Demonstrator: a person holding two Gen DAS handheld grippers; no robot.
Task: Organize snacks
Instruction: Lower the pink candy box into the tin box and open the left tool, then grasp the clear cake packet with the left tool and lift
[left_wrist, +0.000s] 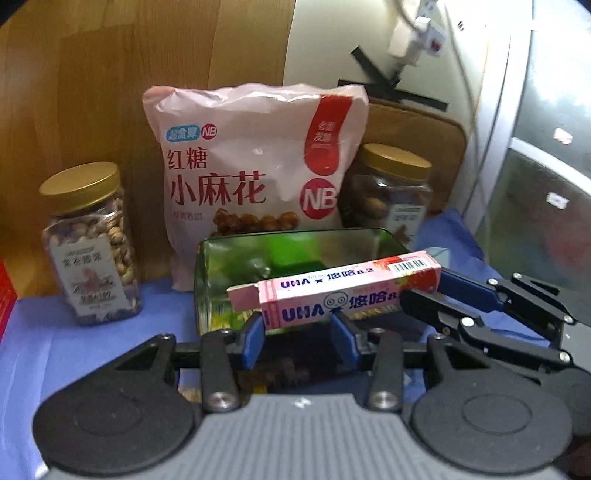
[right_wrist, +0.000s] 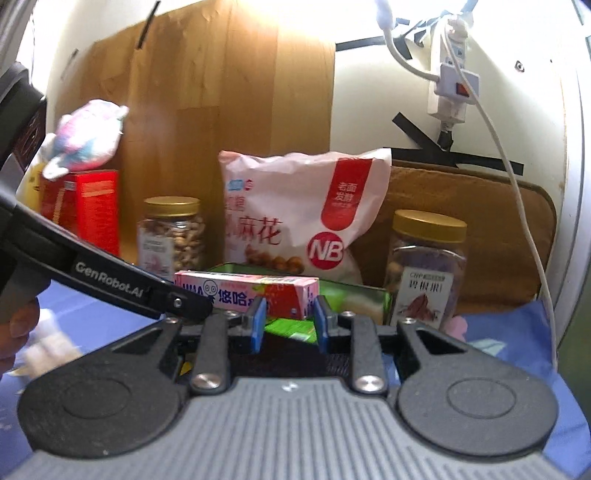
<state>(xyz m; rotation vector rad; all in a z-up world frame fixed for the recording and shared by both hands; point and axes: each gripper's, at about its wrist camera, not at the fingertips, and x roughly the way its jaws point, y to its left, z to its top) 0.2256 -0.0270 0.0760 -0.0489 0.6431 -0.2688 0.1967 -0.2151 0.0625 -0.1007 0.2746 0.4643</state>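
Observation:
A pink UHA candy box (left_wrist: 332, 295) hangs level above the near rim of a green tin (left_wrist: 295, 236) with green packets inside. My left gripper (left_wrist: 299, 328) is shut on the box near its middle, a blue pad on each side. My right gripper (left_wrist: 436, 291) comes in from the right and pinches the box's barcode end. In the right wrist view, the candy box (right_wrist: 258, 291) lies across the fingers, with my right gripper (right_wrist: 289, 317) shut on its strawberry-printed end. My left gripper (right_wrist: 195, 310) reaches in from the left. The green tin (right_wrist: 362, 299) sits just behind.
A pink snack bag (left_wrist: 255, 162) leans on the wood panel behind the tin. Gold-lidded nut jars stand on the left (left_wrist: 92, 243) and right (left_wrist: 388, 188). A red carton (right_wrist: 92, 210) with a plush toy (right_wrist: 85, 136) is far left. A blue cloth (left_wrist: 92, 332) covers the table.

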